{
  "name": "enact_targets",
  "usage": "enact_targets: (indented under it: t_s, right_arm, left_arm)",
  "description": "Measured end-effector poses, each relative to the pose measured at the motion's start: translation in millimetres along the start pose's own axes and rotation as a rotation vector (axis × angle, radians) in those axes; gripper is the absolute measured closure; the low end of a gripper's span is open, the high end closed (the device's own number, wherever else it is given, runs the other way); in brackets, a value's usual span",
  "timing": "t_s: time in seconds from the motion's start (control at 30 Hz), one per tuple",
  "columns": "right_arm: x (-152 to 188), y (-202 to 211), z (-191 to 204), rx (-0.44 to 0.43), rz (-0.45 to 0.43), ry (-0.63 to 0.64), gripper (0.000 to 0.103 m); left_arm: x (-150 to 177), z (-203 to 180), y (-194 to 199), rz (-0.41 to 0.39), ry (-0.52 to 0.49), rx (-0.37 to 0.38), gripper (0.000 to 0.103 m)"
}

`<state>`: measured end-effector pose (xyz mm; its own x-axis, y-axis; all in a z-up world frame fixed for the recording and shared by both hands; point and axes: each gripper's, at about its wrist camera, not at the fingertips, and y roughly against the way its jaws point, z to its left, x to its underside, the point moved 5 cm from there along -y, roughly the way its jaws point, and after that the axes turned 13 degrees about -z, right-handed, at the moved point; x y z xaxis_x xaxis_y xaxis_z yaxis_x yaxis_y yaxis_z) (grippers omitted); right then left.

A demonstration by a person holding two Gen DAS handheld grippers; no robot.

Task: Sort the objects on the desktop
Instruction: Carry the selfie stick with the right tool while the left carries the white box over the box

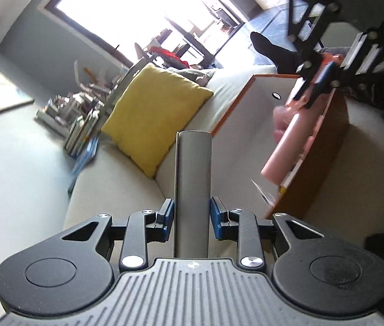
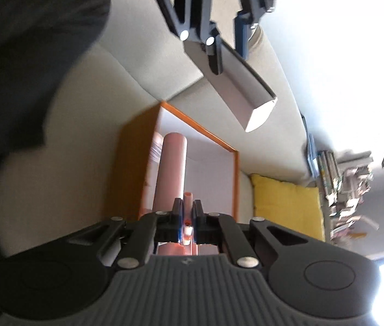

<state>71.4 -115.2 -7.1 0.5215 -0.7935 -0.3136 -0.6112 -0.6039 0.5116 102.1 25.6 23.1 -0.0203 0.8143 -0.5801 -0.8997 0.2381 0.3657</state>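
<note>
We have both grippers loaded. The left gripper (image 1: 192, 217) is closed around a grey tube (image 1: 192, 179), pads pressed to its 2 sides, and the tube's long axis runs straight out ahead of the fingers. The right gripper (image 2: 187, 214) is pinched nearly shut on a thin orange pen (image 2: 188, 203), which also points forward along its fingers.

The orange-edged box (image 2: 234, 168) sits on the pale sofa (image 1: 115, 184), directly ahead of and below the right gripper. A pink tube (image 2: 170, 168) already lies inside it, lengthwise along the near wall, just beyond the right fingertips. So the pen's axis roughly matches the pink tube's, and we judge the right gripper much the nearer of the 2 to the box.

From the left gripper, the box (image 1: 230, 108) lies ahead and off to the right, well apart, with a yellow cushion (image 1: 154, 119) ahead and slightly left. In the right wrist view, the grey tube (image 2: 242, 92) hangs above and ahead, angled across the box's opening rather than along it.

Our read: the pen can drop beside the pink tube with little turning. The grey tube needs to swing right and line up with the box's long side first, and the 2 grippers look close enough to crowd each other over the opening.
</note>
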Motion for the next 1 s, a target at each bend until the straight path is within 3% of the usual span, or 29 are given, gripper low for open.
enact_targets:
  t_s: [0.17,0.3,0.63,1.0]
  right_arm:
    - [39,-39,-32,0.046,0.018,0.046,0.097]
    - [60,-81,-46,0.044,0.005,0.012,0.097]
    - [76,-168,-41,-0.047,-0.087,-0.008,0.097]
    - [89,-205,-39,-0.104,-0.083,-0.083,0.096]
  left_arm:
    - [-12,5,-39,-0.029,-0.047,0.017,0.07]
    - [-11,12,-67,-0.041,-0.039,0.016,0.07]
    - [10,28,-115,-0.022,-0.042,0.015,0.07]
    - [19,23,-138,-0.033,-0.057,0.061,0.07]
